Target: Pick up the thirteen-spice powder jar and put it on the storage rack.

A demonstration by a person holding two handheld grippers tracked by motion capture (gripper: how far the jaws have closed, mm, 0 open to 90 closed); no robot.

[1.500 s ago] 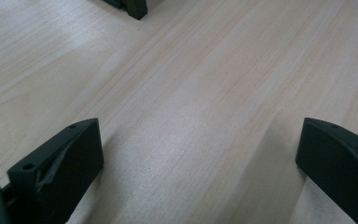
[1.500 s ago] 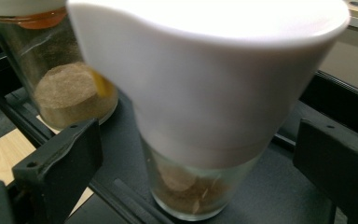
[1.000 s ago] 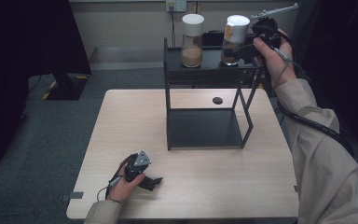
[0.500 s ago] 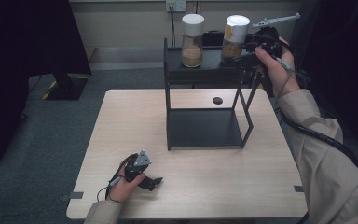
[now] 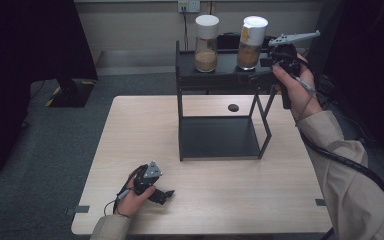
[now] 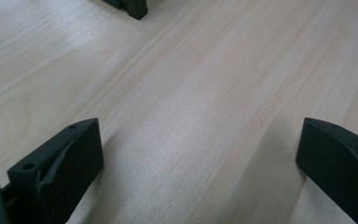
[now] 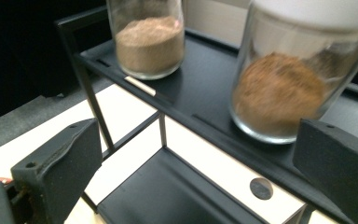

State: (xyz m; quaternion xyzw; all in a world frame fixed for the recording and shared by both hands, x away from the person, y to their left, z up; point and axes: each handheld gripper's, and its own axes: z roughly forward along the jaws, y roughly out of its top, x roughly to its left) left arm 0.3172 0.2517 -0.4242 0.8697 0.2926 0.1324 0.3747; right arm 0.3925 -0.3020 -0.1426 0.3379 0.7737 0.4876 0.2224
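A black two-tier rack [image 5: 219,79] stands on the light wooden table [image 5: 130,130]. Two white-lidded glass jars of brown powder sit on its top shelf: the left jar [image 5: 206,43] [image 7: 148,39] and the right jar [image 5: 250,43] [image 7: 289,88]. My right gripper [image 5: 268,65] [image 7: 198,133] is held at the shelf's right end, open, with its jaws wide apart facing the right jar and nothing between them. My left gripper [image 5: 164,194] [image 6: 200,128] rests on the table near the front edge, open over bare wood.
A small dark disc [image 5: 233,107] [image 7: 261,188] lies on the table behind the rack's lower shelf [image 5: 218,137]. A rack foot [image 6: 136,8] shows ahead of the left gripper. Carpeted floor surrounds the table, and a dark stand [image 5: 72,90] is at far left.
The right gripper has come down beside the right jar. The jars and the left gripper have not moved.
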